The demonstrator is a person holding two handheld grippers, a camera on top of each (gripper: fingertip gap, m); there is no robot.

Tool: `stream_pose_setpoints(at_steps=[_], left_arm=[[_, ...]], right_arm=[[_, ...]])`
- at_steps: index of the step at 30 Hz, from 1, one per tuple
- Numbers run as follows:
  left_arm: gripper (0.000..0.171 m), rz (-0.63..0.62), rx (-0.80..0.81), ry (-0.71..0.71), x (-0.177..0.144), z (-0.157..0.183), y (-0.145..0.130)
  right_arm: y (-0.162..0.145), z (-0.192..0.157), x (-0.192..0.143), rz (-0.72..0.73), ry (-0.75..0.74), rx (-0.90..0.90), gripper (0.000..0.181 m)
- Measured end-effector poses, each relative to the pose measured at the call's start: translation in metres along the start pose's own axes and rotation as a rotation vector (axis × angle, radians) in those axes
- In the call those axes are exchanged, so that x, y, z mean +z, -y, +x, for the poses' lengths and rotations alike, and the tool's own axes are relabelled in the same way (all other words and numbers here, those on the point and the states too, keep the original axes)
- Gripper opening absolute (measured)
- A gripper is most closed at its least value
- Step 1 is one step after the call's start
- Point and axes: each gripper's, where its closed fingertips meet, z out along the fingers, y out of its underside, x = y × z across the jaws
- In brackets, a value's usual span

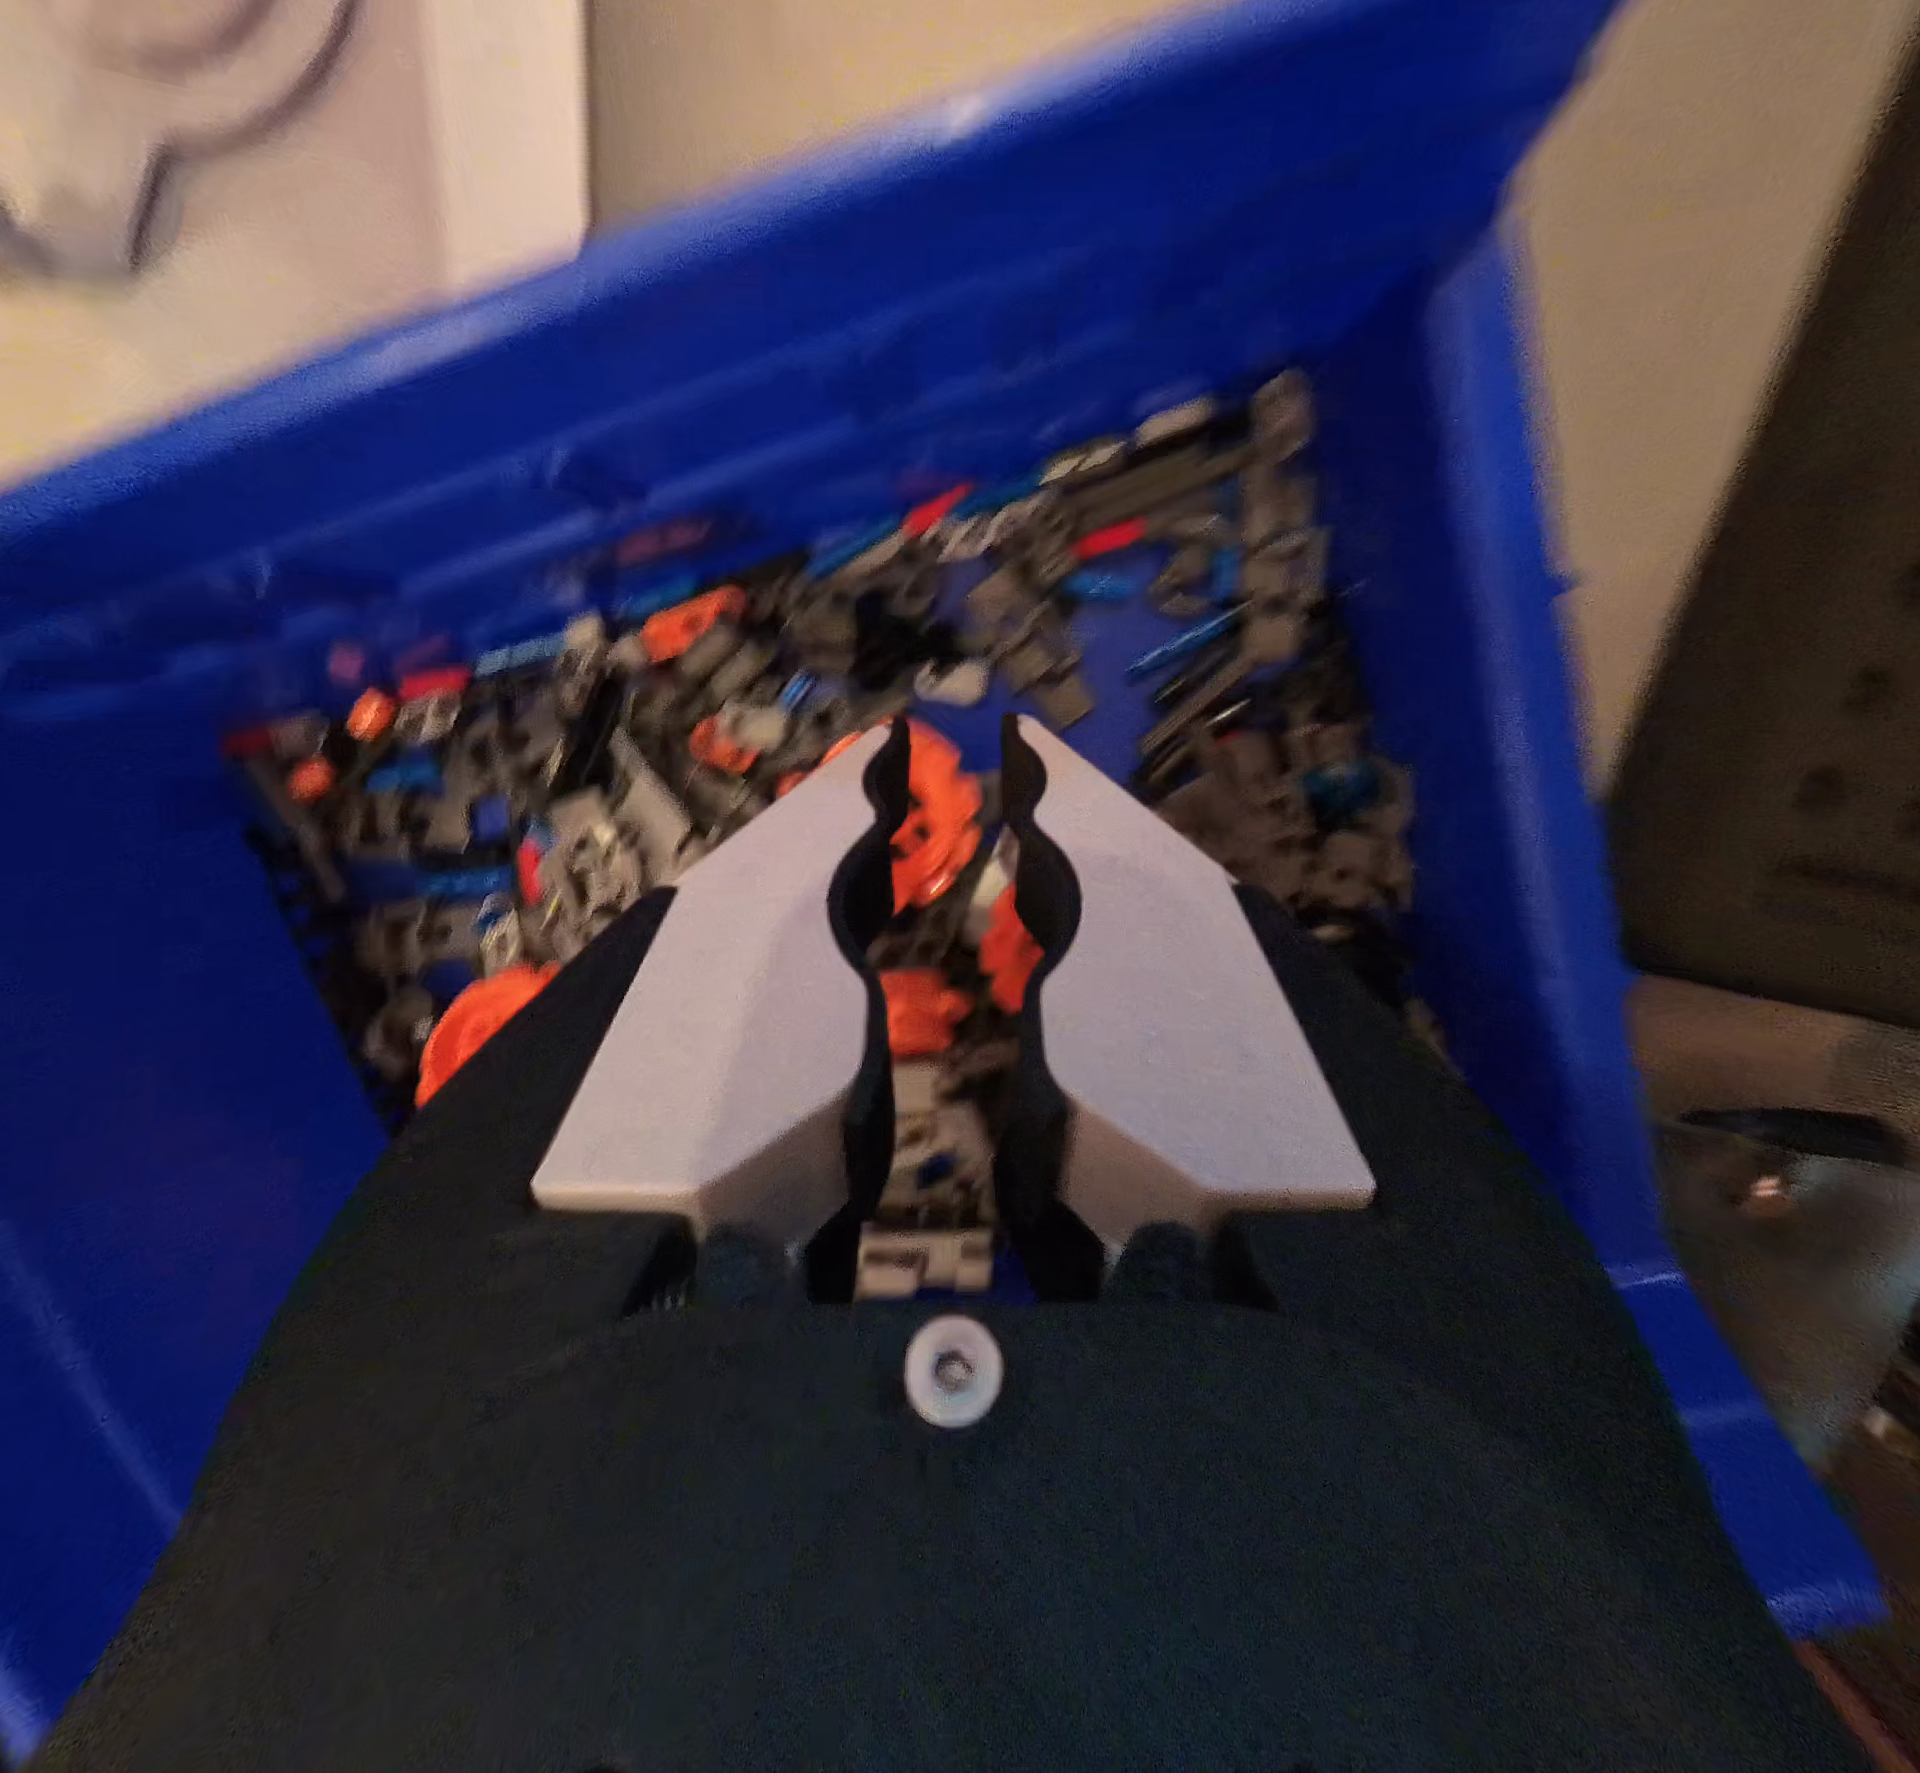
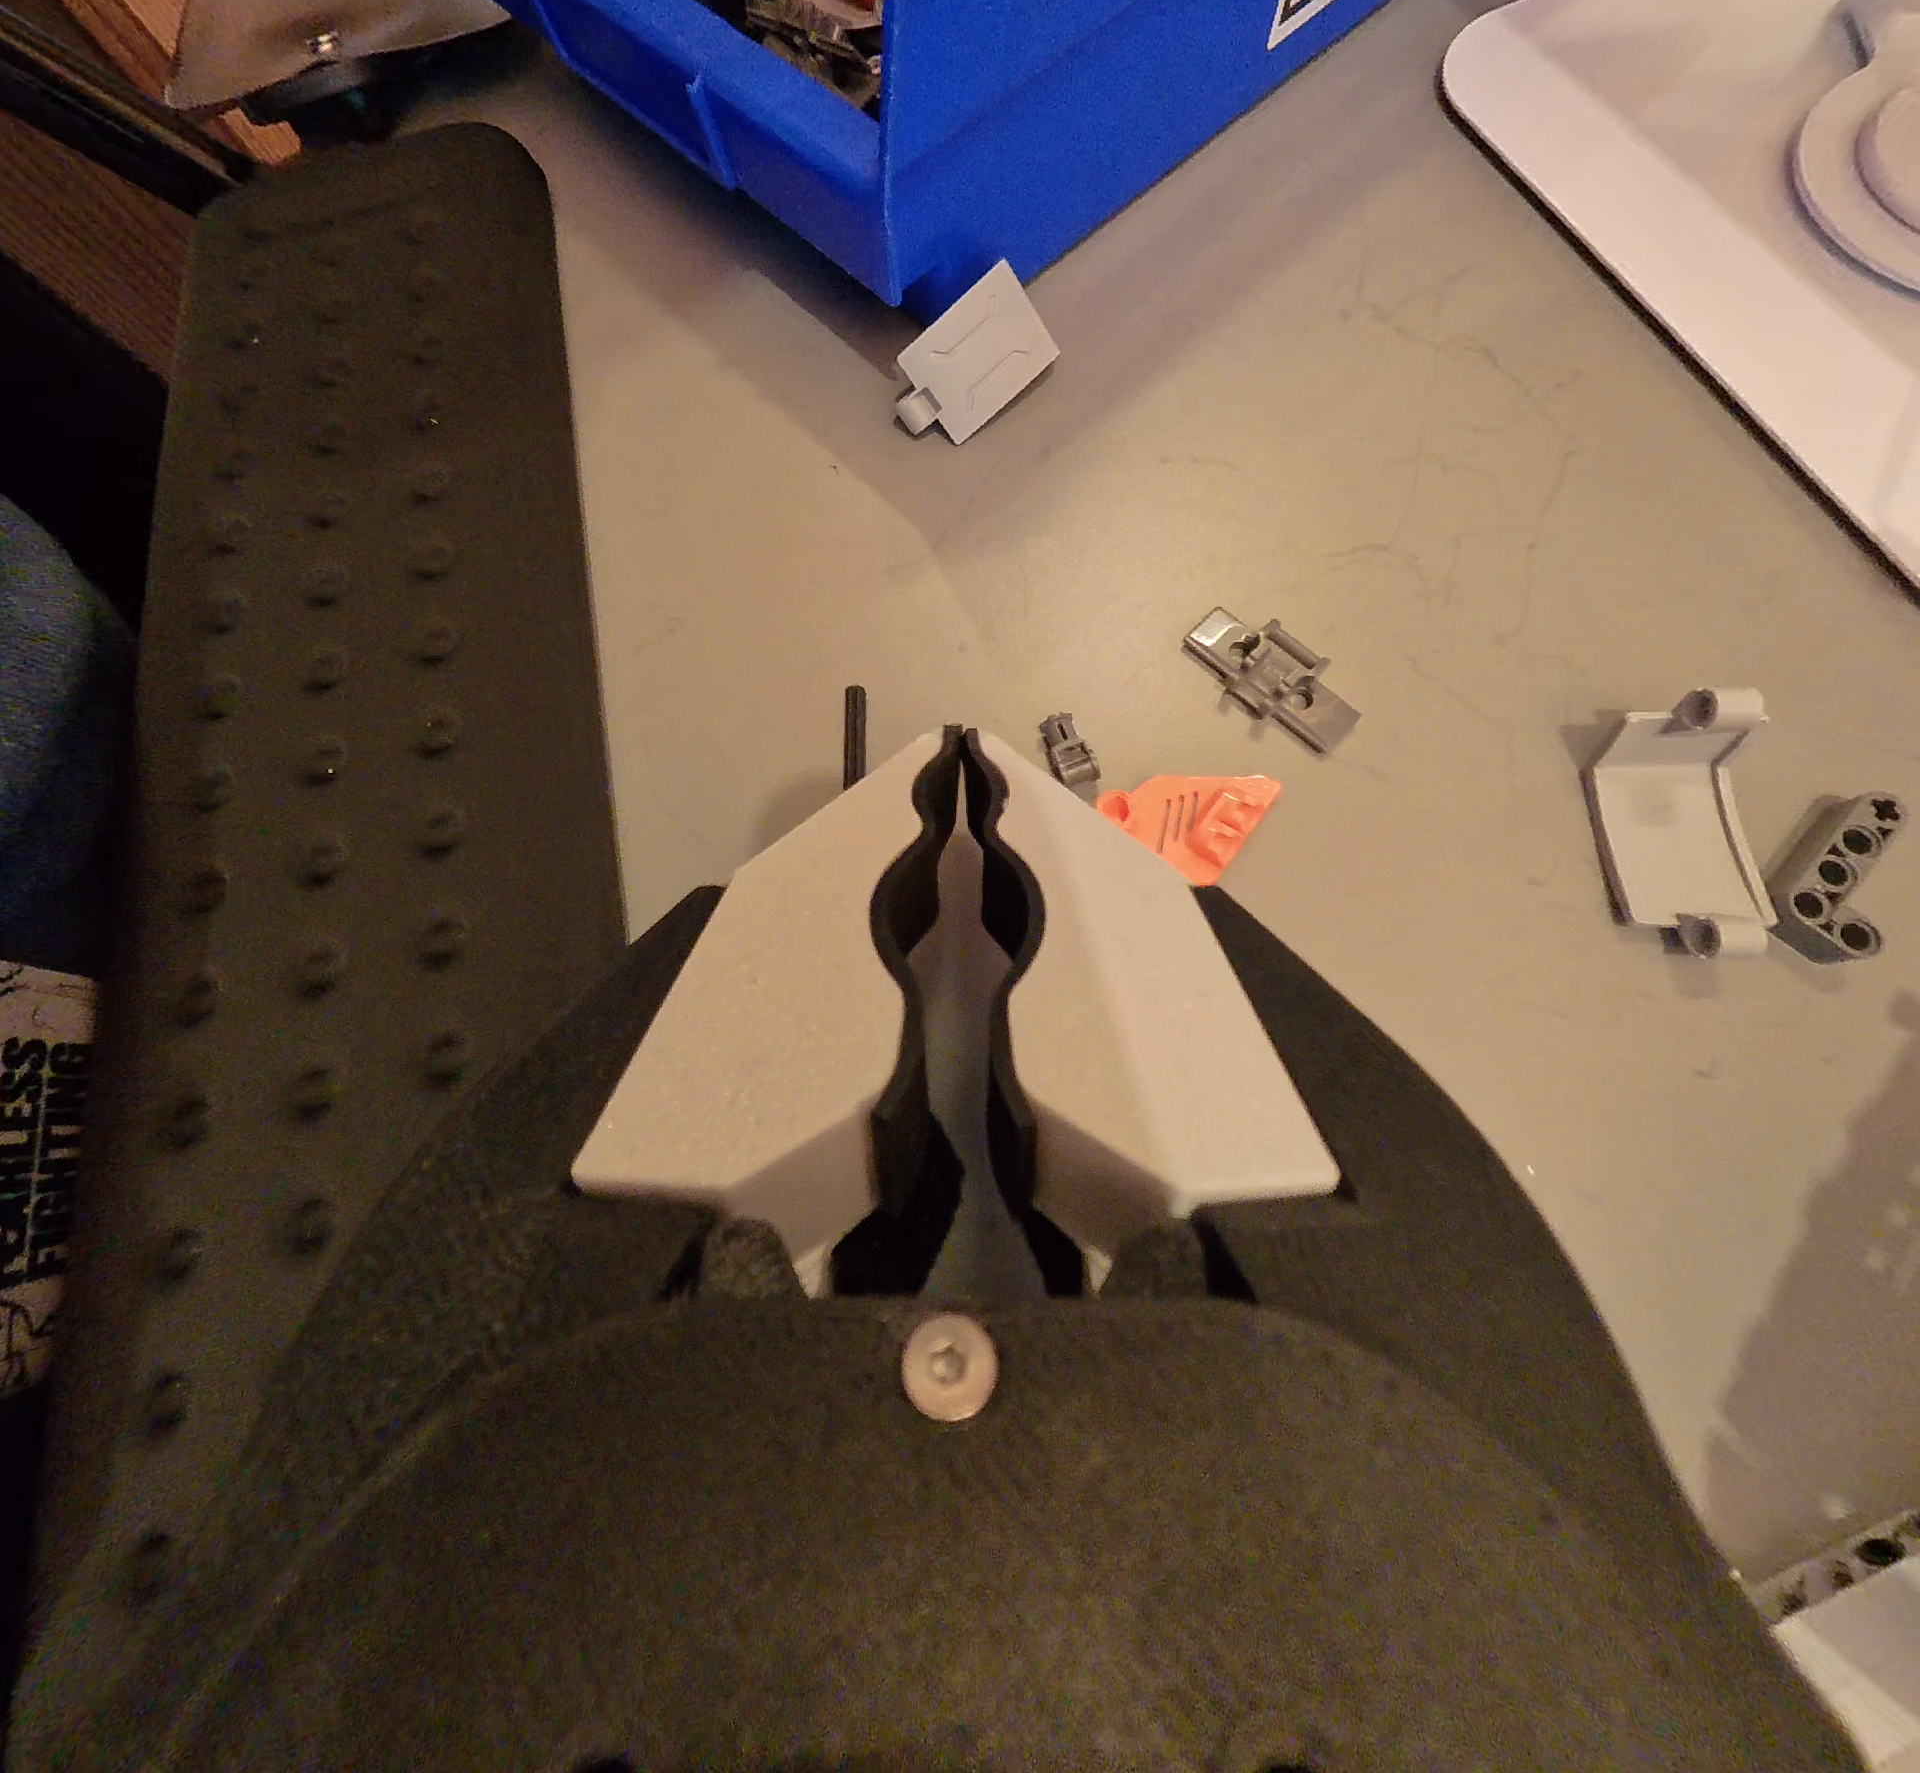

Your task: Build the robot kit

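In the blurred left wrist view, my left gripper [image 1: 954, 736] hangs over a blue plastic bin [image 1: 935, 289] full of small grey, black, blue and orange building pieces. Its jaws stand a little apart, and an orange round piece [image 1: 935, 830] shows through the gap, below them in the pile. My right gripper [image 2: 958, 736] is shut with its tips together over the grey table [image 2: 1351, 435], and I see nothing held. A thin black rod [image 2: 854, 734] lies just left of its tips. A small grey connector [image 2: 1070, 752] and an orange flat piece [image 2: 1195, 819] lie just right.
The blue bin [image 2: 997, 113] stands at the back, with a grey hinged panel [image 2: 977, 352] at its corner. A grey clip piece [image 2: 1273, 679], a curved grey panel [image 2: 1673, 819] and a dark holed beam [image 2: 1834, 882] lie to the right. A black studded plate [image 2: 353, 580] lies left, a white tray [image 2: 1662, 113] far right. Left tips to right tips: about 20 cm. My right gripper's tips are some 5 cm from the orange flat piece [image 2: 1195, 819].
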Motion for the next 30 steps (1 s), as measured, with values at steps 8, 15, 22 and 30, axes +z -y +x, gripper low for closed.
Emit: stream_pose_setpoints(at_steps=[8,15,22,30], left_arm=[[0.022,0.088,0.16,-0.147,0.027,0.054,0.044],[0.022,0.029,0.042,-0.236,0.047,0.058,0.029],[0.018,0.031,0.024,-0.235,0.033,0.056,0.018],[0.019,0.047,-0.007,-0.193,0.016,0.041,0.014]], right_arm=[[-0.002,0.003,-0.001,0.007,-0.002,0.021,0.0],[-0.003,0.004,-0.002,0.016,-0.008,0.034,0.0],[-0.002,0.005,-0.003,0.03,-0.011,0.041,0.0],[-0.001,0.006,-0.004,0.038,-0.017,0.04,0.0]])
